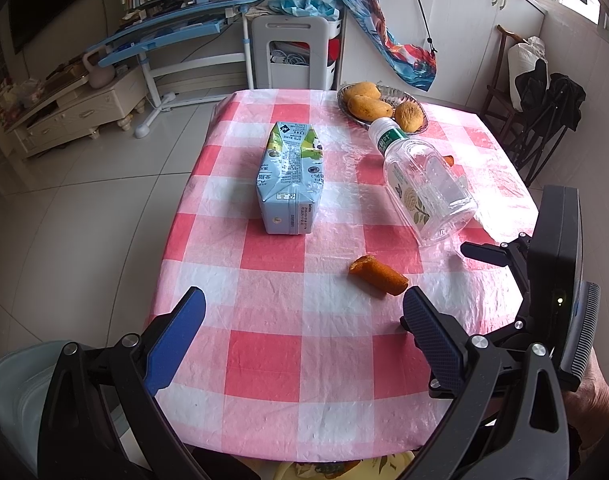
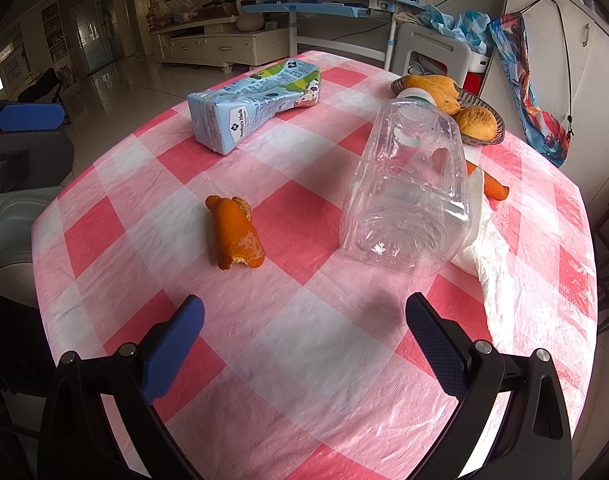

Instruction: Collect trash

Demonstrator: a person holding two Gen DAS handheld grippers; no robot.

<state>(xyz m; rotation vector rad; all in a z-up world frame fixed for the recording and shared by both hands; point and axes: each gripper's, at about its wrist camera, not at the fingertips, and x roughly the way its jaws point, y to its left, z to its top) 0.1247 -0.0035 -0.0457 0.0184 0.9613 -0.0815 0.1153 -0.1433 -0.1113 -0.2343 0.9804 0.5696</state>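
— Since the trash is what matters, where does it lie?

— Four pieces show on the checked cloth (image 2: 304, 360). A peel (image 2: 236, 232) lies nearest the front edge, a clear bottle (image 2: 404, 200) on its side just right of it, its base toward the cameras. A carton (image 2: 248, 112) lies flat farther back on the left. A second peel (image 2: 492, 184) sits behind the bottle, beside a white plastic bag (image 2: 488, 248) that the bottle partly rests on.

— How would they handle?

— The peel looks light, soft and curled; a pinch across its narrow middle should do. The bottle looks empty, so light, but smooth and thin-walled; it may roll or buckle, and the capped neck (image 1: 386, 130) seems the firmest hold. The carton looks dented, probably empty, with flat stiff sides to squeeze.

— And the grippers?

— The left gripper (image 1: 304, 324) hangs over the near cloth, jaws spread wide, nothing between them; the peel lies just ahead of its right finger. The right gripper (image 2: 304, 328) is likewise spread and empty, low over the cloth, peel and bottle both ahead.

— Anything to avoid?

— A basket (image 2: 488, 120) of whole fruit stands at the far side, just beyond the bottle's cap; likely not trash.
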